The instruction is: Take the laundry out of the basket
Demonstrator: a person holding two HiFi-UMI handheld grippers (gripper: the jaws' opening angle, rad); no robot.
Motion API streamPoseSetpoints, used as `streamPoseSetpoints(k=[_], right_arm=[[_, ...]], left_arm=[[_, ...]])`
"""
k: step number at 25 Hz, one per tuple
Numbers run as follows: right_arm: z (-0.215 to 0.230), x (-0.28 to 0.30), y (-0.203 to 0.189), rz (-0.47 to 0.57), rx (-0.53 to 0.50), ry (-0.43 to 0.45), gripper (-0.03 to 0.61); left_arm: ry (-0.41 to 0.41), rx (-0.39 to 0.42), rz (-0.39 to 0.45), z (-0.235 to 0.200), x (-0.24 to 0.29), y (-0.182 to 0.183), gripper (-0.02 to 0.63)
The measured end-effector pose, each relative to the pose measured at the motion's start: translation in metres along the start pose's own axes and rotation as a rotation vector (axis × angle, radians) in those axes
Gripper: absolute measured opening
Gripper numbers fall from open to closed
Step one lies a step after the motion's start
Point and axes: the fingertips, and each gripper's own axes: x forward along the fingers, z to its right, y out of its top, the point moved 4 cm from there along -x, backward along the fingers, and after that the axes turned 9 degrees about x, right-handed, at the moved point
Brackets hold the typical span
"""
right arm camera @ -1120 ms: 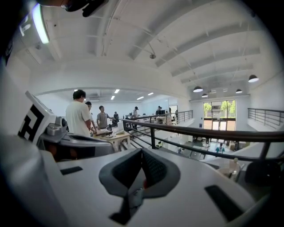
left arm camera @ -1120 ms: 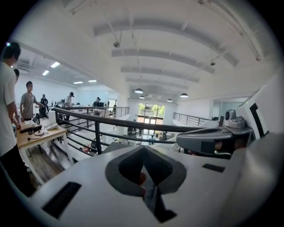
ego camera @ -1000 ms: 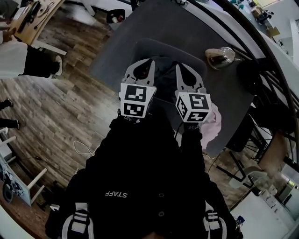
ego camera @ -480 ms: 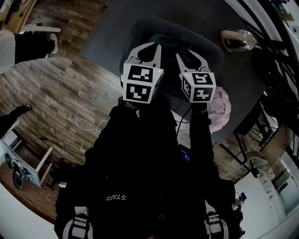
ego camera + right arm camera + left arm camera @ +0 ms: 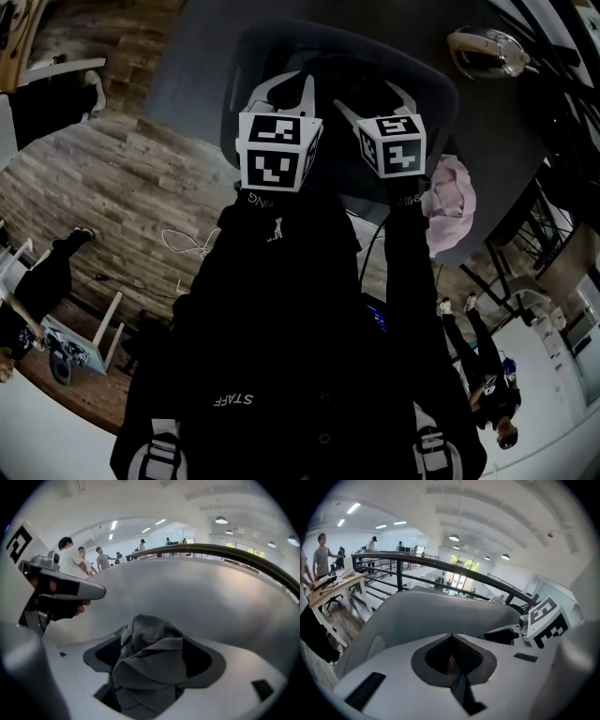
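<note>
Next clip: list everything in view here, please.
table: one, dark grey, centre
basket: one, grey, on the table
grey garment: one, in the basket
pink garment: one, on the table, right of the basket
glass jug: one, clear, on the table, far right
railing: one, black, beyond the table
bystanders: several, background
left gripper: white, shut, at the basket
right gripper: white, jaws just been opening, grey garment between them
</note>
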Motion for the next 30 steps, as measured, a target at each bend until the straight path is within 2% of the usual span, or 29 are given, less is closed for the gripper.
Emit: streamPoseSetpoints(k=[9,13,19,28,30], right_arm=[[0.014,0.044,-0.02,-0.115,-0.012,0.017,0.543],[0.017,0.059,-0.025,-0.176,-0.017,0.02,0.572],[0.024,0.091,-0.039,-0.253,-0.038,-0.005,0.575],[0.033,0.11,-0.048,-0.244,0.0,-0.007,0.57],[0.033,0.109,-0.049,-0.239,0.003,-0.005,0.519]], left_arm=[[-0.008,-0.004,-0.027,-0.004,0.015,-0.008,0.0],[-0.003,-0.018,-0.038,-0.007,0.019,-0.009,0.0],[-0.016,-0.046,-0.028,-0.007,0.016,-0.009,0.0],[-0.012,-0.057,0.013,-0.006,-0.001,-0.001,0.0],[-0.01,-0.063,0.021,-0.006,-0.004,-0.001,0.0]])
